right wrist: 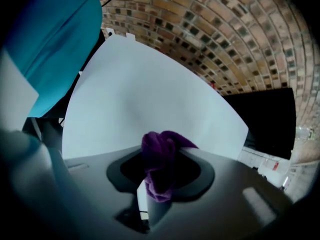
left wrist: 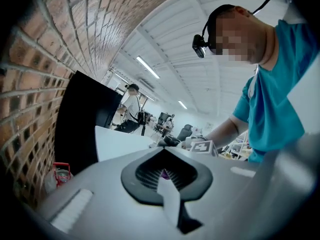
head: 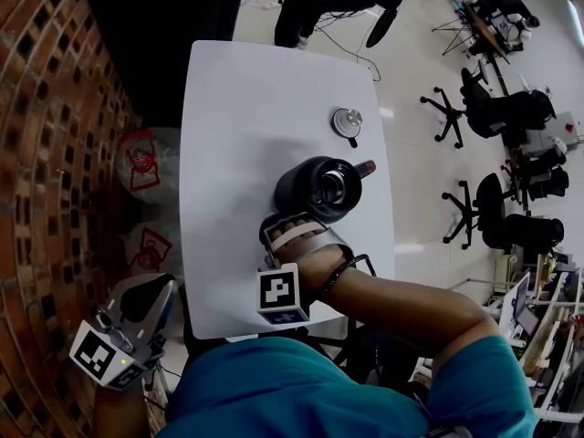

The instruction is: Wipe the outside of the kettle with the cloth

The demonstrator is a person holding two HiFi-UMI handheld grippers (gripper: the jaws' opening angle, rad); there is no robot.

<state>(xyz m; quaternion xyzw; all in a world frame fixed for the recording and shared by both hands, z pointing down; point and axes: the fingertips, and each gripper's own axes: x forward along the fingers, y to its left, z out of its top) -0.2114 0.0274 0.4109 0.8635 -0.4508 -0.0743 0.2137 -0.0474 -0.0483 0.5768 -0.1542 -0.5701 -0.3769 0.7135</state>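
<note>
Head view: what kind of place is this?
Probably an office or lab workspace: black swivel office chairs on a glossy floor, cluttered desks at the right edge, and a white table beside a brick wall.

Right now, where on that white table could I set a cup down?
The table is bare across its far end and down its whole left half to the near-left corner. The right half is crowded: the lid, the black kettle, and the right gripper, jaws shut on a purple cloth, right beside the kettle.
</note>
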